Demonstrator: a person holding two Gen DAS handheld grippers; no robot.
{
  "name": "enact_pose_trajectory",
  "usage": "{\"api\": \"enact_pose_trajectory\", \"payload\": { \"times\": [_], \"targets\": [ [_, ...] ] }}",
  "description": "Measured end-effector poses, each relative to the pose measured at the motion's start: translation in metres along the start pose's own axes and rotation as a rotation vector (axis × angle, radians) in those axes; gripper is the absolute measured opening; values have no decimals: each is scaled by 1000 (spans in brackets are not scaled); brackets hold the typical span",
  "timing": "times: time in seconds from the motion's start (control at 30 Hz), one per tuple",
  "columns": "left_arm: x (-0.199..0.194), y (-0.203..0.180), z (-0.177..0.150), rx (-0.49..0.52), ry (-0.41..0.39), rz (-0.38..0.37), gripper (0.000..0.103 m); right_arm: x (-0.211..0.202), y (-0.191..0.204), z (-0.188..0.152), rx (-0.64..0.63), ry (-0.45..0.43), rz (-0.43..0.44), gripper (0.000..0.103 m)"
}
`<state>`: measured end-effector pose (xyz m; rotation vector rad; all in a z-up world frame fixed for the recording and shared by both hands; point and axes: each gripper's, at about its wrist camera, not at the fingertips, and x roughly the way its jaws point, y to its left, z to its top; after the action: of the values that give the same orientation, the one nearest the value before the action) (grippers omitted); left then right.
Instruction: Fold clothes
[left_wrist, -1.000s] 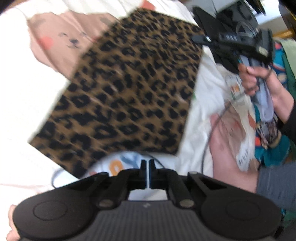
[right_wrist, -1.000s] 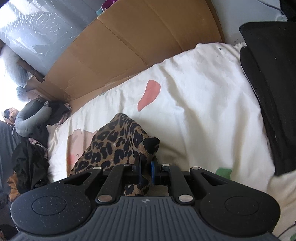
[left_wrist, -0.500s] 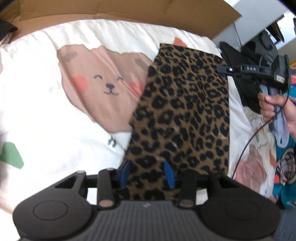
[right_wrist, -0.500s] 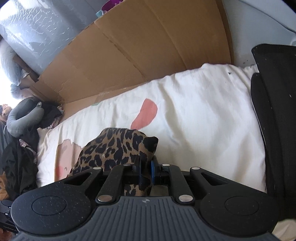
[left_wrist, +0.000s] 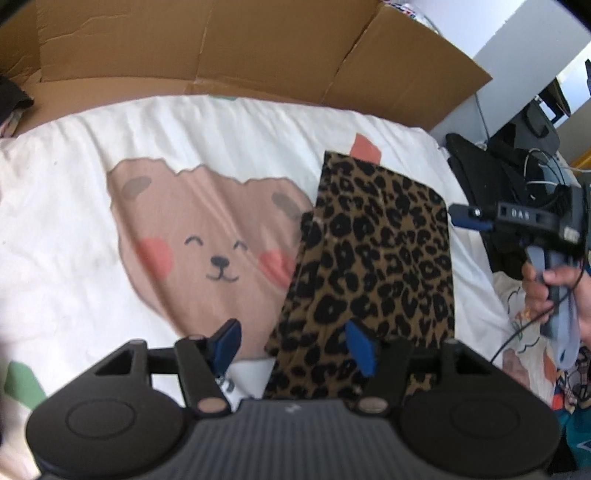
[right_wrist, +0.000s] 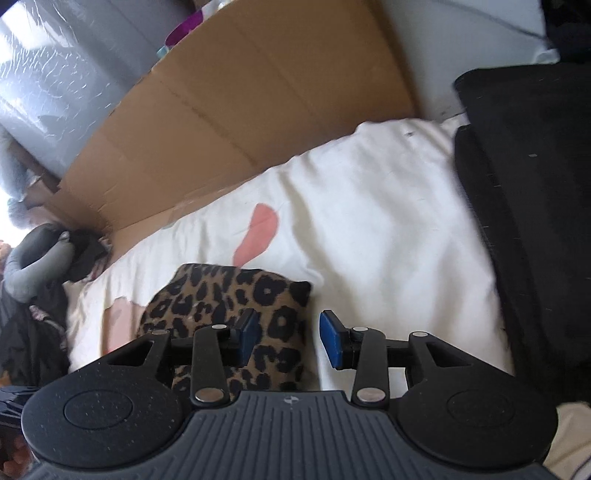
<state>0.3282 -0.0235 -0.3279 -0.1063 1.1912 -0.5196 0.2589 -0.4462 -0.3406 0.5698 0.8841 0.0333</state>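
Left wrist view: both grippers, left (left_wrist: 293, 345) & right (right_wrist: 288, 339), are opening, pinching nothing; leopard cloth (left_wrist: 376, 273) lies folded near the bed's (left_wrist: 74, 258) right side & could flop open if bumped.

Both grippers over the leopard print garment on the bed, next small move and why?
Probably back both grippers off. The leopard print garment already lies folded on the white bear-print duvet; the left gripper and right gripper have their jaws opening, and no pad pinches the cloth.
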Motion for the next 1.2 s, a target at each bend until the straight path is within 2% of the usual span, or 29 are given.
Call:
{"api": "enact_pose_trajectory", "payload": {
  "times": [0.17, 0.23, 0.4, 0.57, 0.67, 0.93, 1.2],
  "targets": [
    [11, -5, 11, 12, -13, -17, 68, -10, 0, -11, 34, -6, 25, 43],
    [17, -7, 16, 26, -8, -31, 74, -15, 3, -17, 38, 2, 54, 43],
    [32, -14, 28, 75, 5, -46, 74, -19, 9, -33, 54, 46, 144, 43],
    [45, -14, 38, 78, 0, -50, 74, -18, 4, -47, 134, 90, 153, 43],
    [53, -13, 43, 67, 7, -75, 74, -17, 1, -53, 158, 100, 144, 50],
    [74, -9, 48, 14, 30, -123, 74, -7, -6, -68, 206, 137, 117, 50],
    [92, 0, 46, -45, 52, -178, 74, 7, -6, -80, 241, 170, 154, 48]
  ]
}}
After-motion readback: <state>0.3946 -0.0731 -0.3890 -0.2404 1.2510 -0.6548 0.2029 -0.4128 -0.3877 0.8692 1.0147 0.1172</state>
